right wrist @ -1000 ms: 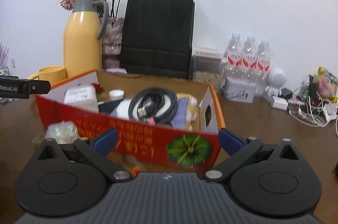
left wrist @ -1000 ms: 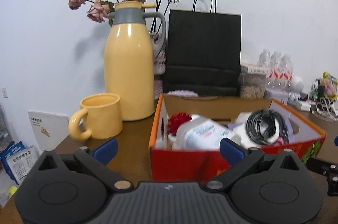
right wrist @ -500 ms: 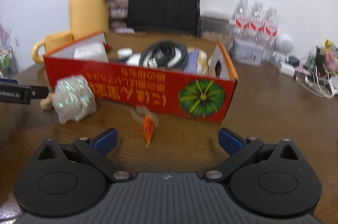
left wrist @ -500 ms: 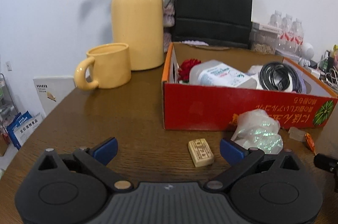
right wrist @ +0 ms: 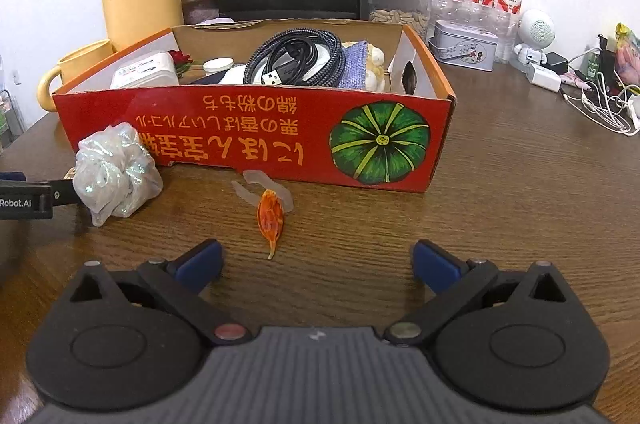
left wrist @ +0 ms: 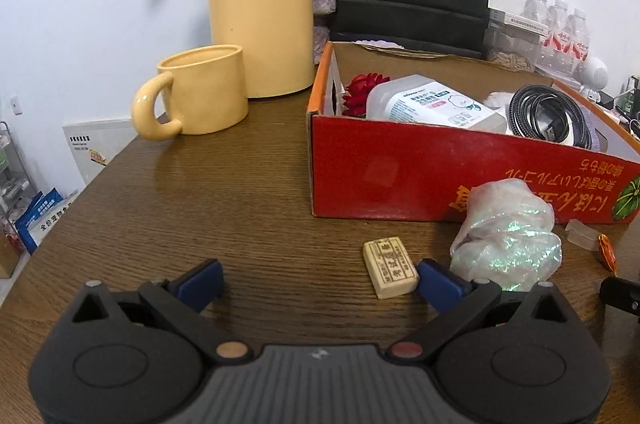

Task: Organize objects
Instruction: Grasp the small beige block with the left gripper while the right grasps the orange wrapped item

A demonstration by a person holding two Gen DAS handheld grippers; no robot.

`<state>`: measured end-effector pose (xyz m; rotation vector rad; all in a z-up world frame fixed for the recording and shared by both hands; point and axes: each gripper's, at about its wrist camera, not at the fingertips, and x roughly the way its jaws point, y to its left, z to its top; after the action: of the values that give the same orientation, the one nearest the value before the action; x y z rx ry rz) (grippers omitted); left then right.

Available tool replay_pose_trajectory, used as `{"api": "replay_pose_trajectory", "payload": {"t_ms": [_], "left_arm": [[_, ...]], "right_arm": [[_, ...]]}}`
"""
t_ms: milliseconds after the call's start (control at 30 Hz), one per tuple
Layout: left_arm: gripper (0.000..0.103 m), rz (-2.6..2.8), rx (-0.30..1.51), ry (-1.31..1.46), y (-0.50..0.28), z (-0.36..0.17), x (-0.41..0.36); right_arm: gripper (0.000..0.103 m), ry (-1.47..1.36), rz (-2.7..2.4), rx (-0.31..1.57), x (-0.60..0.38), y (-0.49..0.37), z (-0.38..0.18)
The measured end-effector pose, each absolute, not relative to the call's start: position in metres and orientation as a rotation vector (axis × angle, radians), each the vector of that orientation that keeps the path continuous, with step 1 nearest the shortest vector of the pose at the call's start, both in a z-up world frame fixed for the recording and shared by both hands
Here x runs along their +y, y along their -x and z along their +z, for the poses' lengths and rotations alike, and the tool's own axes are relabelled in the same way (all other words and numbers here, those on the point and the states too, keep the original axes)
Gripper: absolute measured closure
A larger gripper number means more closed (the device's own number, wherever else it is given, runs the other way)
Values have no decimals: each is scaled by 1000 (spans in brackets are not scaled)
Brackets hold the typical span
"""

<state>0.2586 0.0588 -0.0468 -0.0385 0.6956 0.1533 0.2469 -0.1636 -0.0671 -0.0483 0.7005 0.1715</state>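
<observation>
Three small things lie on the brown wooden table (right wrist: 520, 191), just in front of the red cardboard box (right wrist: 256, 127). The job looks like putting them into the box with the other stuff, and none has been picked up yet.

The left gripper (left wrist: 318, 282) is low over the table, its jaws wide open and holding nothing. A little tan block (left wrist: 390, 266) with carved marks sits just beside its right blue fingertip. I think the next move is to slide a bit to the right so the block is between the tips, then squeeze.

The right gripper (right wrist: 318, 260) is wide open and empty too. A thin orange leaf-shaped thing (right wrist: 271, 216) lies just ahead of it, touching a clear soft piece (right wrist: 256, 183). It looks flat and light, so it needs a low, gentle pinch.

The shiny crumpled plastic bag (right wrist: 114, 175) looks puffy and squashy, and it rests against the box's smooth front.
</observation>
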Motion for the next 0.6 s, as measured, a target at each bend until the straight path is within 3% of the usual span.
{"api": "replay_pose_trajectory", "payload": {"t_ms": [67,133,167,267,300,333,400,433,467,600], "left_arm": [[2,168,695,44,-260,-46,58],[23,171,677,43,-258,-44,53],[28,165,670,41,-256,-42,50],[68,135,649,40,-253,-40,43],[81,122,645,50,-251,-39,42],[82,113,643,58,-251,-39,41],[82,105,642,70,-251,-38,43],[82,105,639,79,-251,-38,44],[82,108,637,85,-251,-37,45],[82,108,629,95,-249,-35,47]], "right_arm": [[0,45,164,701,-160,-251,-67],[0,45,161,701,-155,-255,-67],[0,43,159,701,-152,-256,-67],[3,42,167,696,-147,-256,-67],[12,42,173,688,-145,-255,-66],[18,41,177,676,-145,-253,-65],[52,29,182,654,-146,-250,-63],[64,13,189,644,-148,-248,-62],[85,-6,201,642,-151,-248,-61],[89,-41,223,626,-155,-244,-59]]}}
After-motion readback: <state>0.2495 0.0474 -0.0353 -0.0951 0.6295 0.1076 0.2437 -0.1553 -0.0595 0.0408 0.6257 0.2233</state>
